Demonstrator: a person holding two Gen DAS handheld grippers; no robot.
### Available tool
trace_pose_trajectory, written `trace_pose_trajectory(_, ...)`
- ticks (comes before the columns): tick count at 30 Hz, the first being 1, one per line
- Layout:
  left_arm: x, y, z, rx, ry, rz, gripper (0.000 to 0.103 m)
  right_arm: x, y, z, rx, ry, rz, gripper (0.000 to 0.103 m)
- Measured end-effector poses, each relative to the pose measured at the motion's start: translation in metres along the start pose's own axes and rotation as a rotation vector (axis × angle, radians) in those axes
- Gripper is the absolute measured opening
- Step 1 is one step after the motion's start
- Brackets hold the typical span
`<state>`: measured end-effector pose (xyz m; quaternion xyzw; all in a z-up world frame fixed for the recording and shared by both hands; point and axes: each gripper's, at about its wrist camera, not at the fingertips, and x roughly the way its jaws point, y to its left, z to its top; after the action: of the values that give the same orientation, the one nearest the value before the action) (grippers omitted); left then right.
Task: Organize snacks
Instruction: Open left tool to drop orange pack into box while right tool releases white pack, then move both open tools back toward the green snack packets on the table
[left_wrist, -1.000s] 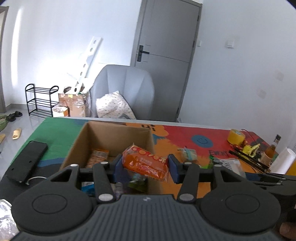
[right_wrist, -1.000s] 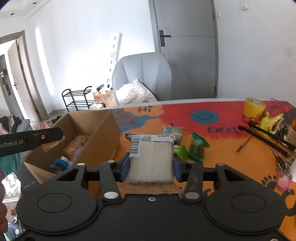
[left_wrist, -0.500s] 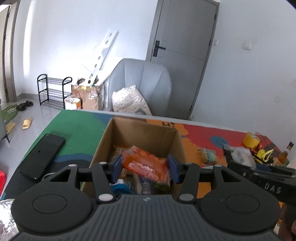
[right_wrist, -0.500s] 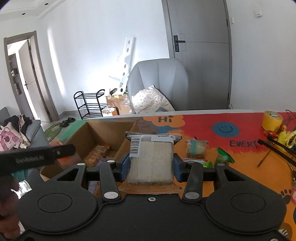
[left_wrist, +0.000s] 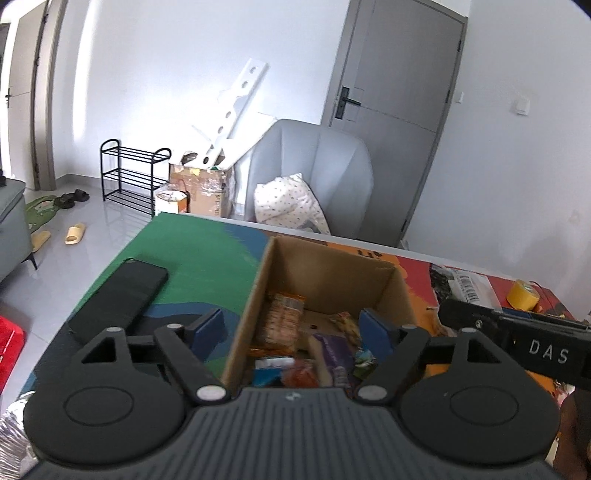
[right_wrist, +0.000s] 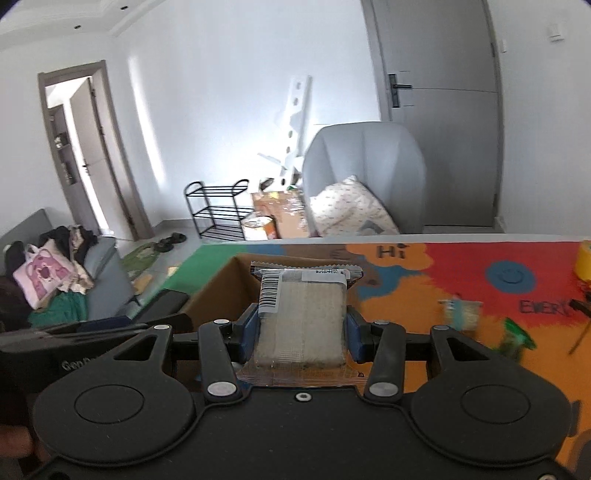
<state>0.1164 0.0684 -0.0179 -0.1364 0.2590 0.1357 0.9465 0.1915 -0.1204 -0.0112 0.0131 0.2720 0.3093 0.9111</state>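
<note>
Cardboard box (left_wrist: 328, 280): on the desk (left_wrist: 199, 251), holding snack packets (left_wrist: 282, 321).
Left gripper (left_wrist: 293, 332): jaws just opened, wide apart, nothing between them, straddling the box's left wall.
Right gripper (right_wrist: 301, 328): jaws clamped on a clear-wrapped pale snack pack (right_wrist: 303, 317), by the box's right edge.
Left of box: black phone (left_wrist: 118, 297), close.
Right: loose snacks (right_wrist: 461, 314), tape roll (left_wrist: 522, 293).
</note>
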Motion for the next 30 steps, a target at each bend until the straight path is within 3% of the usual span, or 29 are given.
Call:
trace_pose_trajectory(2, -0.002, 0.005, 0.001, -0.006, -0.004, 0.008, 0.083, 0.003, 0.004, 0.002, 0.011, 0.003, 0.027, 0.046)
trace_pose_trajectory(6, -0.003, 0.011, 0.003, -0.021, -0.008, 0.022, 0.087, 0.001, 0.007, 0.005, 0.033, -0.017, 0.04, 0.066)
trace_pose_trajectory(14, -0.001, 0.005, 0.0, -0.006, 0.011, 0.003, 0.094, -0.01, -0.014, -0.004, 0.064, -0.016, -0.033, 0.078)
trace_pose_trajectory(30, 0.01, -0.056, -0.016, 0.096, 0.072, -0.105, 0.101, -0.046, -0.078, -0.032, 0.153, -0.006, -0.161, 0.097)
